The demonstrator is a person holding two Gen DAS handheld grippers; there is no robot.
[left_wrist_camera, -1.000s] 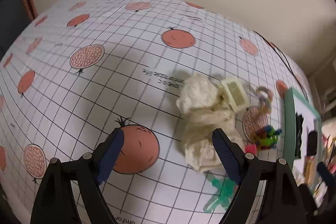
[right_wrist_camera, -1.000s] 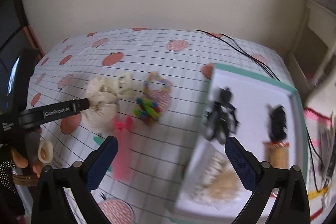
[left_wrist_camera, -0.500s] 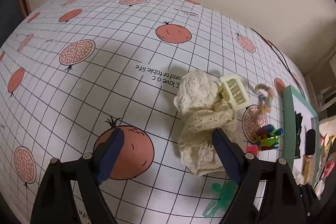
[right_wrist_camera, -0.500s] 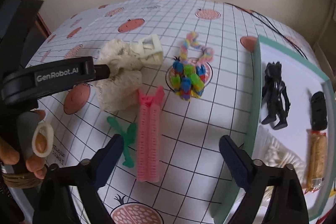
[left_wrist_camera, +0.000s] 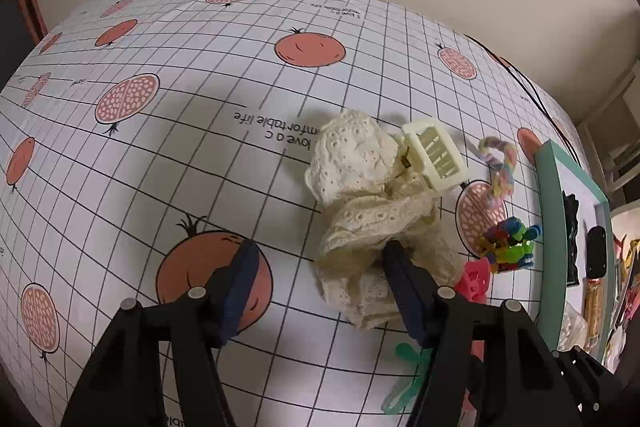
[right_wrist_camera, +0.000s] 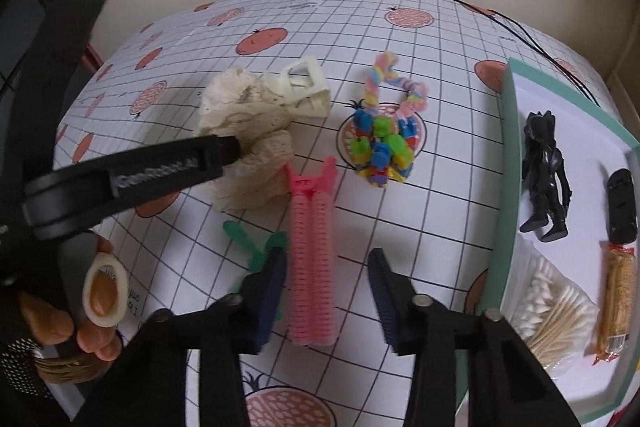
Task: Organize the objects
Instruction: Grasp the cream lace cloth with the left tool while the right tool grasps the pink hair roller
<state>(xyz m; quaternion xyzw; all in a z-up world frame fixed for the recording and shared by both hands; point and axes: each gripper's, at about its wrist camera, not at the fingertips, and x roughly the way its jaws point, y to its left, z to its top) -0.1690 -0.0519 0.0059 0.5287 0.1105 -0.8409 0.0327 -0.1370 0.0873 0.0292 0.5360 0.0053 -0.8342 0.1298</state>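
Lace scrunchie (left_wrist_camera: 368, 215), cream and crumpled, is lying on the grid-and-pomegranate tablecloth (left_wrist_camera: 192, 155), and I am taking it as my landmark. Through my left wrist camera, my left gripper (left_wrist_camera: 320, 267) is hanging released, its jaws spread wide: one blue pad (left_wrist_camera: 402, 283) is lying against the scrunchie's near edge, the other is sitting apart over a printed fruit. A cream claw clip (left_wrist_camera: 434, 155) is touching the scrunchie's far side. Beyond it are lying a pastel twisted loop (left_wrist_camera: 500, 167) and a cluster of bright little clips (left_wrist_camera: 510, 245), with the teal-rimmed tray (left_wrist_camera: 550, 227) farther still.

Through my right wrist camera, my right gripper (right_wrist_camera: 328, 279) is also standing released, jaws straddling the near end of the pink hair roller (right_wrist_camera: 312, 255), which is lying just beside the scrunchie (right_wrist_camera: 248, 143). A green clip (right_wrist_camera: 248, 247) is lying beside the roller. In the tray (right_wrist_camera: 502, 187), well away from the scrunchie, a black figure (right_wrist_camera: 546, 171), cotton swabs (right_wrist_camera: 554, 311) and a wrapped snack (right_wrist_camera: 618, 303) are resting.
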